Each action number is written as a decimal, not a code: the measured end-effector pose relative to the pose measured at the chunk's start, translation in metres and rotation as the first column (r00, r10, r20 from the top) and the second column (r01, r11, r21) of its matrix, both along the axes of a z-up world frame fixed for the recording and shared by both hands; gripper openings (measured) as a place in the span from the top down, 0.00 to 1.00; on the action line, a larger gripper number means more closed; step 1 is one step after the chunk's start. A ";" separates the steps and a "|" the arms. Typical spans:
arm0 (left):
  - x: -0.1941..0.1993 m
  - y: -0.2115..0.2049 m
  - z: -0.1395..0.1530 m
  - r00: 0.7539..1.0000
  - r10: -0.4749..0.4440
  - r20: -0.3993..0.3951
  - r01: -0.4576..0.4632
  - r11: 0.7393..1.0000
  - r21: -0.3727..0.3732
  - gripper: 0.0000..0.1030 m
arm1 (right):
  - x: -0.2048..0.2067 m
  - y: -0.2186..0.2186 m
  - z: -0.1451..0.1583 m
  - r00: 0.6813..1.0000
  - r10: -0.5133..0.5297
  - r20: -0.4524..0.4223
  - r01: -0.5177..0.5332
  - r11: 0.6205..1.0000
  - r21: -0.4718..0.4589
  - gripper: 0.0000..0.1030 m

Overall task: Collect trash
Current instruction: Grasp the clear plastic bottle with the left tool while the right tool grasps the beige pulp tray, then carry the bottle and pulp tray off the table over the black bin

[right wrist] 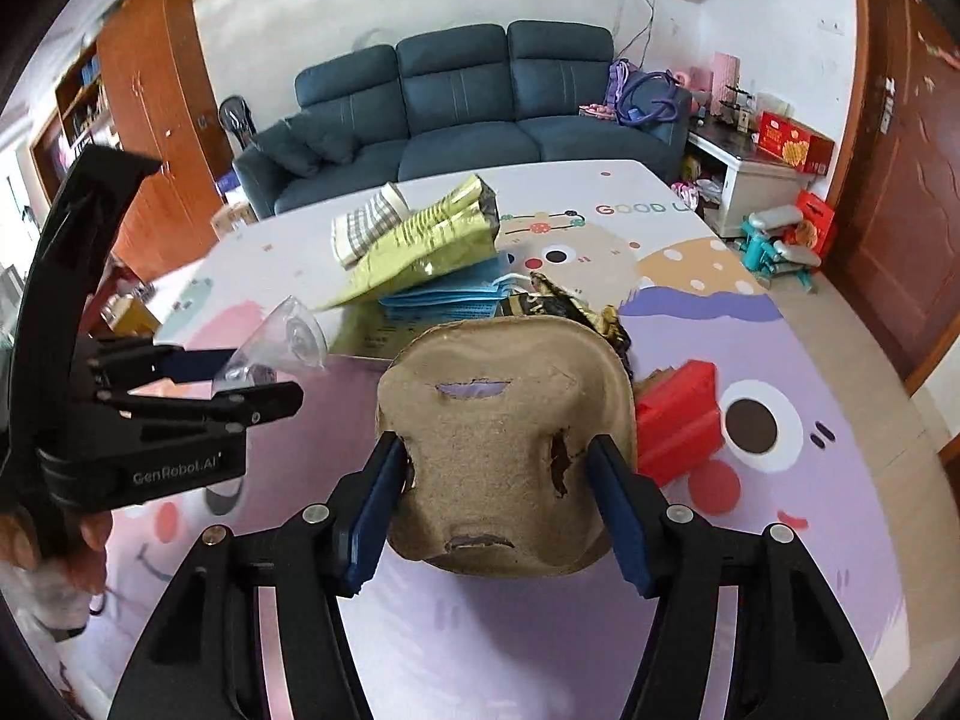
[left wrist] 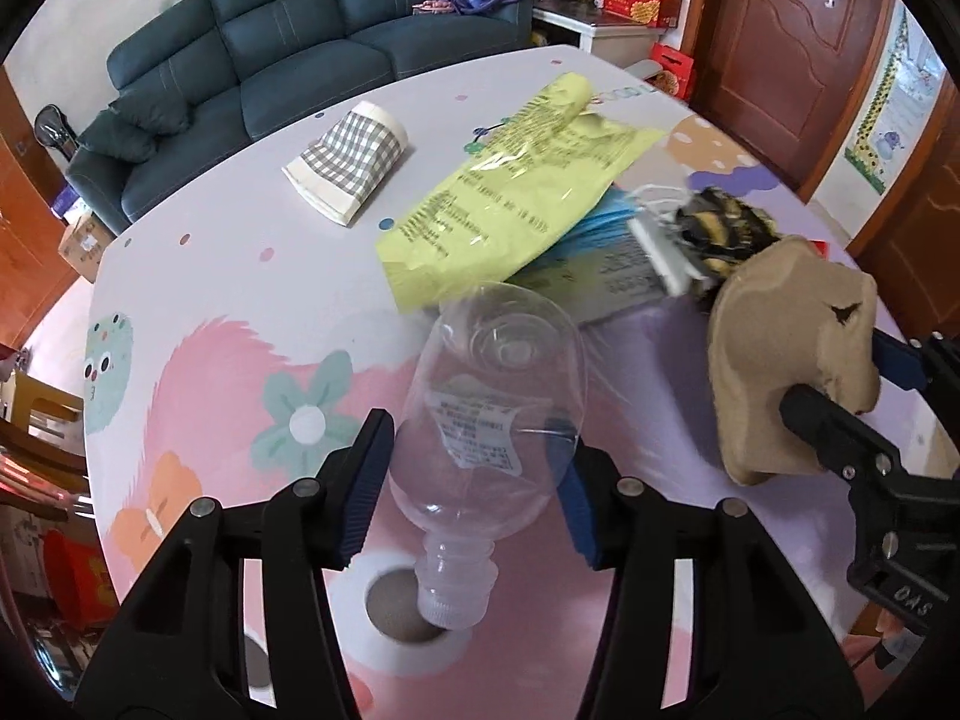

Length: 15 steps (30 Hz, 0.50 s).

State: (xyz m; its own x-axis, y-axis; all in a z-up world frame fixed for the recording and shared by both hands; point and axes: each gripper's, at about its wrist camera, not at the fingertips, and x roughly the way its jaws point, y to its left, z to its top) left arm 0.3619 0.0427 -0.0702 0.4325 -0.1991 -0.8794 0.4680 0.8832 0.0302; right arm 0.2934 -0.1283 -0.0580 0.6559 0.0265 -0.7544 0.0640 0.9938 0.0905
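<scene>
Above the cartoon-printed worktop (left wrist: 228,372), the left gripper (left wrist: 471,474) is clenching a clear, empty plastic bottle (left wrist: 486,420) at its slippery, crushable belly, while the right gripper (right wrist: 501,486) is pinching a light, tearing brown pulp-cardboard tray (right wrist: 504,450) by its sides.

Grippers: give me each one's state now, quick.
Left gripper: shut on the clear plastic bottle.
Right gripper: shut on the brown cardboard tray.
</scene>
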 end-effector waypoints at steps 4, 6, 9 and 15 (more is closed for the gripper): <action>-0.028 0.005 0.024 1.000 -0.014 0.004 0.014 0.999 -0.032 0.53 | -0.026 -0.002 0.016 1.000 -0.001 0.008 0.001 1.000 0.027 0.40; -0.041 0.008 0.035 1.000 -0.021 0.001 0.021 0.998 -0.053 0.53 | -0.043 -0.003 0.026 1.000 -0.005 0.015 0.004 0.999 0.046 0.40; -0.070 0.011 0.054 0.999 -0.039 0.005 0.039 0.996 -0.080 0.53 | -0.074 -0.004 0.040 1.000 -0.014 0.025 0.012 0.997 0.079 0.40; -0.138 0.008 0.081 0.994 -0.108 -0.002 0.107 0.986 -0.128 0.53 | -0.148 -0.002 0.059 0.999 -0.034 0.028 0.030 0.992 0.123 0.40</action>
State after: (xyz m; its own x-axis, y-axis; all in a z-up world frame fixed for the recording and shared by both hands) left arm 0.2235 0.0508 0.0113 0.3947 -0.3553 -0.8473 0.5606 0.8238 -0.0843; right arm 0.1453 -0.1306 0.0008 0.6804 0.0961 -0.7265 0.0908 0.9727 0.2138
